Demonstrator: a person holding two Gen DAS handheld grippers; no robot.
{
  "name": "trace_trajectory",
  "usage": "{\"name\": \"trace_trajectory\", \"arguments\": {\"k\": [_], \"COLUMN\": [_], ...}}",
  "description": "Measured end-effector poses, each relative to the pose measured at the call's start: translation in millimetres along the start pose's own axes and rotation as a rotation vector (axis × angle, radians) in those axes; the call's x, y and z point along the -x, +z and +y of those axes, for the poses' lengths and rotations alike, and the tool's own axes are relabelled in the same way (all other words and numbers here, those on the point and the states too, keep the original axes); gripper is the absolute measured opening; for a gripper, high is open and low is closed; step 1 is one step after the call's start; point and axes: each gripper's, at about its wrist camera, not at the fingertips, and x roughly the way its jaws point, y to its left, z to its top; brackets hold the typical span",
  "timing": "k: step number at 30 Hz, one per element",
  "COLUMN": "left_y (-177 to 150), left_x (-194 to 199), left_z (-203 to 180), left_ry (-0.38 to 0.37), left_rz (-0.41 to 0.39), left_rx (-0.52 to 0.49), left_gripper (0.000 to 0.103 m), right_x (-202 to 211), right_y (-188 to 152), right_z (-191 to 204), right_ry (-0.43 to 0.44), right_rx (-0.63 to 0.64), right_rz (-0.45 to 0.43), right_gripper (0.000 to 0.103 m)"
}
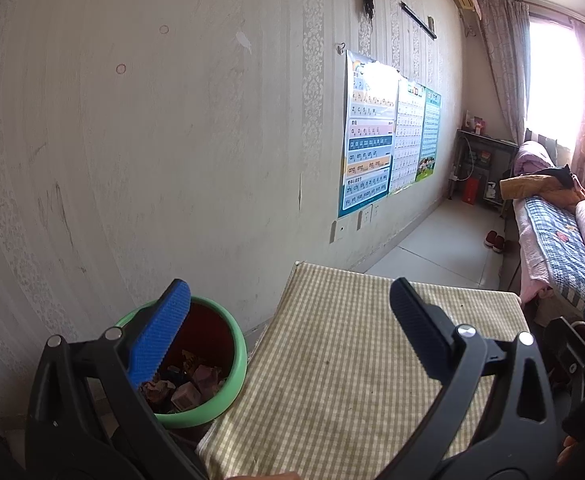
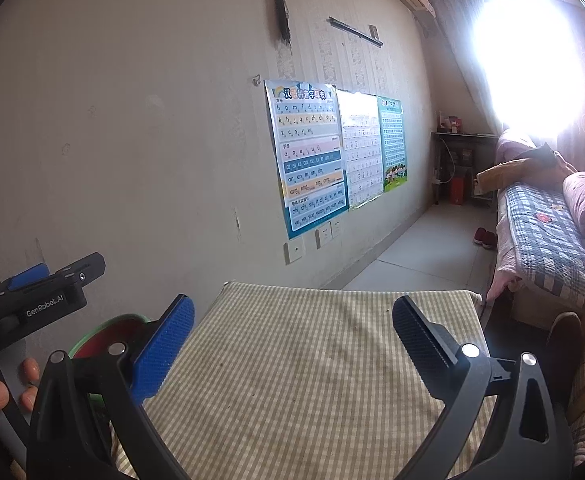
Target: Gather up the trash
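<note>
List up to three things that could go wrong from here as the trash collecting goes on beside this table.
1. The bin sits tight against the table edge, so a low swing of the left hand-held gripper might knock it.
2. The bin already holds wrappers; more trash could spill.
3. Window glare washes out the right view, so small scraps could be missed.

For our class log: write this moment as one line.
left gripper: open | right gripper: open | checked tablecloth: bare | green bin: holds wrappers

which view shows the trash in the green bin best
The left wrist view: it looks into the green bin, where crumpled trash shows. In the right wrist view only part of its rim shows behind the right hand-held gripper; its contents are hidden.
</note>
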Motion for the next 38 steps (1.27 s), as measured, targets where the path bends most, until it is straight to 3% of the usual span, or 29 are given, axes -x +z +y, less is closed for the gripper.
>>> {"name": "trace_trajectory", "arguments": {"k": [28, 33, 38], "left_y": [-9.8, -18.7, -39.4], "left_x": [-12.5, -22.6, -46.2], "left_z": [6.9, 9.4, 32.2], "left_ry": [-0.001, -0.016, -0.068], "left_rz": [0.053, 0.098, 0.225], "left_rx": [0.005, -0.006, 0.018], "left_gripper": [0.098, 0.098, 0.098], "right_x": [-13.1, -40.6, -98.3], "right_y": [-9.5, -32.1, -82.7], "right_z": [6.6, -11.7, -75.2], "right_ry": [0.01, -0.021, -0.191], "right_rx": [0.025, 0.017, -0.01], "right_rz": [0.057, 0.161, 0.353], "right_gripper": [0.096, 0.096, 0.096]}}
